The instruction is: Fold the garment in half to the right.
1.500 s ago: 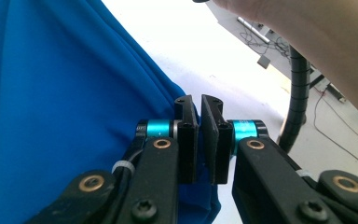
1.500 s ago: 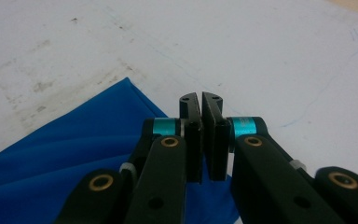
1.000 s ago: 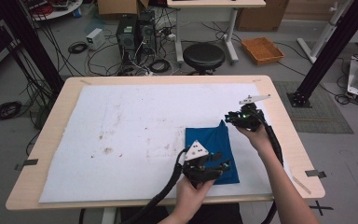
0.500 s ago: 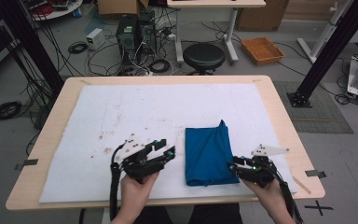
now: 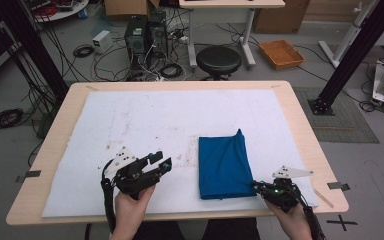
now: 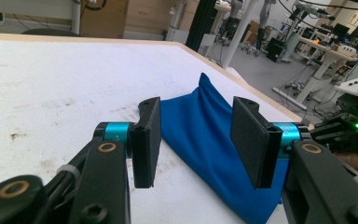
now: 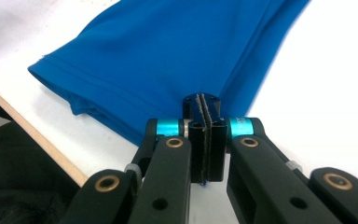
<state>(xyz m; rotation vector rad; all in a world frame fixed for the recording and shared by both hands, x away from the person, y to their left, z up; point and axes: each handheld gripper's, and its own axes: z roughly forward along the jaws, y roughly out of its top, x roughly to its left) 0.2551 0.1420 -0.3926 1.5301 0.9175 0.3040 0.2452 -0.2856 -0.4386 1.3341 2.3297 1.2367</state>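
A blue cloth [image 5: 224,165] lies folded into a rectangle on the white mat, right of centre. My right gripper [image 5: 256,186] is at its near right corner. In the right gripper view its jaws [image 7: 201,105] have just been closing and now stand pressed together on the cloth's [image 7: 168,56] hemmed corner, with a sliver of blue fabric between the pads. My left gripper [image 5: 157,161] hovers over the bare mat left of the cloth. It is open, and in the left gripper view its pads [image 6: 196,135] have nothing between them; the cloth [image 6: 205,135] lies beyond.
A white mat [image 5: 145,120] covers most of the wooden table [image 5: 305,135]. It has brown stains near the middle. The table's near edge is just below both hands. A black stool [image 5: 219,59], computer towers and cables stand on the floor beyond the far edge.
Both hands left the middle of the cloth: the left went left over the bare mat, the right came down to the near right corner. The cloth now lies flat and folded.
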